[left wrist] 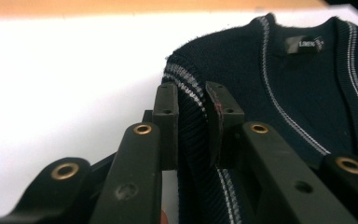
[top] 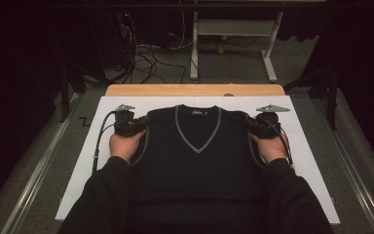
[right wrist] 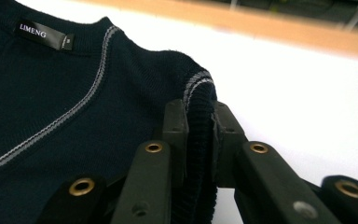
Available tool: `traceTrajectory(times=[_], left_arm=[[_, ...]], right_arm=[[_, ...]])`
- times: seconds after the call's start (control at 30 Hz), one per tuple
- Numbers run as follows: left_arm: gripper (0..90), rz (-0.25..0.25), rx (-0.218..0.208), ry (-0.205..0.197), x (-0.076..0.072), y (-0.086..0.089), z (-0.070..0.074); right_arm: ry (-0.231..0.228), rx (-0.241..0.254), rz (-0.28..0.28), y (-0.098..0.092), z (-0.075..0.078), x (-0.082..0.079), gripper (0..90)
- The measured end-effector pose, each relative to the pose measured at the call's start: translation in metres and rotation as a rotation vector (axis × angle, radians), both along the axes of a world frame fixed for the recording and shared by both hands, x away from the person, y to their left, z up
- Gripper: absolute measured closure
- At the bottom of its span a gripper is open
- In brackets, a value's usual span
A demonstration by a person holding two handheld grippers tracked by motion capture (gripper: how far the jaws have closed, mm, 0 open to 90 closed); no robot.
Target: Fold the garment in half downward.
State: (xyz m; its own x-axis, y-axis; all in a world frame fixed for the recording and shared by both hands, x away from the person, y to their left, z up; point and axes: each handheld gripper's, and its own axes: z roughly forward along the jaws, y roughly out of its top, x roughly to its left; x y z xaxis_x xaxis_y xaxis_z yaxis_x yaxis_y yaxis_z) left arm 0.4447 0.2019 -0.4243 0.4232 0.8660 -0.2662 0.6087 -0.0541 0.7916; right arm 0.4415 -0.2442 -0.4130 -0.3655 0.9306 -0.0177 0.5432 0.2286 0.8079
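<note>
A dark navy sleeveless V-neck sweater (top: 195,161) with grey trim lies flat on the white sheet (top: 307,156), collar away from me. My left gripper (top: 137,127) is shut on the ribbed armhole edge (left wrist: 191,121) at the sweater's left shoulder. My right gripper (top: 251,126) is shut on the matching armhole edge (right wrist: 199,126) at the right shoulder. In both gripper views the striped rib sits pinched between the black pads (left wrist: 167,116) (right wrist: 177,126). A black neck label (right wrist: 46,35) shows inside the collar (left wrist: 307,44).
The white sheet covers a wooden table whose far edge (top: 195,89) shows as a tan strip. Beyond it stand a white table frame (top: 233,44) and tangled cables (top: 146,58) on the grey floor. Metal rails (top: 39,165) run along both sides.
</note>
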Motion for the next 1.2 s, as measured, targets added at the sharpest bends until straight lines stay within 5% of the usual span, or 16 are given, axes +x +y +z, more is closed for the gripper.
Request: traceTrajectory(times=[0.23, 0.5, 0.63, 0.9, 1.2], left_arm=[[72.8, 0.037, -0.021, -0.098, 0.000, 0.004, 0.040], [72.8, 0.044, -0.052, -0.188, 0.001, 0.006, 0.082], [72.7, 0.029, -0.036, -0.174, -0.002, 0.006, 0.082], [72.6, -0.008, -0.008, -0.109, -0.012, 0.010, 0.067], [72.6, -0.086, -0.049, -0.092, -0.050, 0.016, 0.044]], right_arm=[[-0.118, 0.003, 0.001, -0.002, 0.042, -0.003, 79.7], [-0.204, 0.011, 0.006, 0.002, 0.081, -0.002, 79.6], [-0.217, 0.013, 0.015, 0.005, 0.087, -0.005, 79.6], [-0.186, 0.007, 0.039, 0.004, 0.073, -0.015, 79.6], [-0.182, 0.034, 0.080, -0.006, 0.050, -0.045, 79.6]])
